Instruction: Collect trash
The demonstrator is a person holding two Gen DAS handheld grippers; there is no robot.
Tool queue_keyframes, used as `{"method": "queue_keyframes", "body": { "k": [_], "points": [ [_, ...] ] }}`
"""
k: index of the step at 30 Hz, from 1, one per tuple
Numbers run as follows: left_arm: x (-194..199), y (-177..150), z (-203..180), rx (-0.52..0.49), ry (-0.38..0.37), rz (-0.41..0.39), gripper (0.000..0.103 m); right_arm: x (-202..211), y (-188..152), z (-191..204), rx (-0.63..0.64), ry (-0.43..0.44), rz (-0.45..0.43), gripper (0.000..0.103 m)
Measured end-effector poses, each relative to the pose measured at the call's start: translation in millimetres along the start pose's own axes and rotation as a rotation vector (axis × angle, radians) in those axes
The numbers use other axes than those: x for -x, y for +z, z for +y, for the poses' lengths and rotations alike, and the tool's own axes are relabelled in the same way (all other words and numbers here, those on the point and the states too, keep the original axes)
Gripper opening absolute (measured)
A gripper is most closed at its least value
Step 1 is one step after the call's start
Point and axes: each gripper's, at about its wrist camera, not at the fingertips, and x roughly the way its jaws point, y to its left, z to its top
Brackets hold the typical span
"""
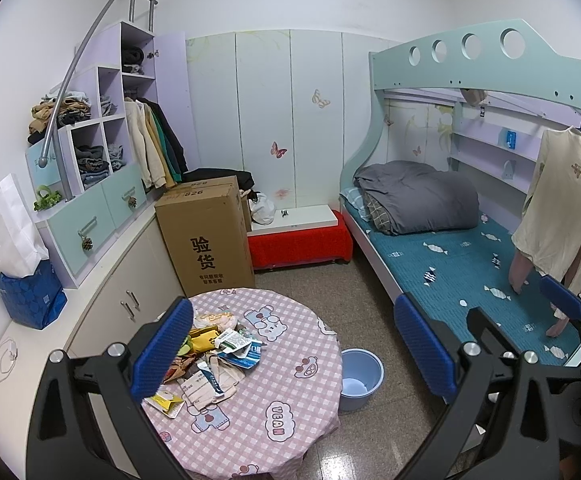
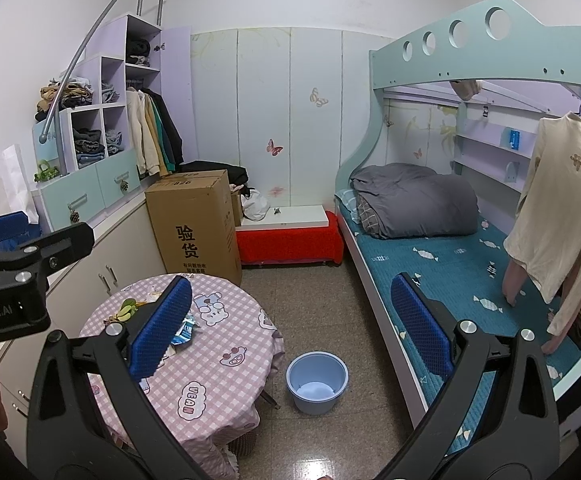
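Left gripper (image 1: pixel 290 356) and right gripper (image 2: pixel 286 320) hovering high, jaws wide apart, holding nothing. Trash pile (image 1: pixel 206 356) lying on pink checkered tabletop (image 1: pixel 286 364): crumpled wrappers, small cartons, torn packets, all loose and flat. Blue bucket (image 2: pixel 317 382) standing on floor just beside table, looking almost empty. Collecting seeming not yet begun. Bed (image 1: pixel 462 264) further behind.

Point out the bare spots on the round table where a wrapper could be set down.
The table is bare on the side toward the blue bucket, around the bear prints. It is crowded on the cabinet side, where the pile of wrappers lies.
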Motion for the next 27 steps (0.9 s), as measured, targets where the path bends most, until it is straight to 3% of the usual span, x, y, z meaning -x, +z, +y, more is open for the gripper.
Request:
{"method": "queue_keyframes", "body": {
  "k": [16,27],
  "points": [
    [-3.8,-4.7,-6.3,-0.001,-0.003,0.012,0.099,-2.3,-4.4,1.3,0.001,0.0,0.005,0.097],
    [-15.9,1.9,12.0,0.01,-0.004,0.044,0.099,-15.4,-9.6,11.4,-0.003,0.005,0.03,0.097]
  ]
}}
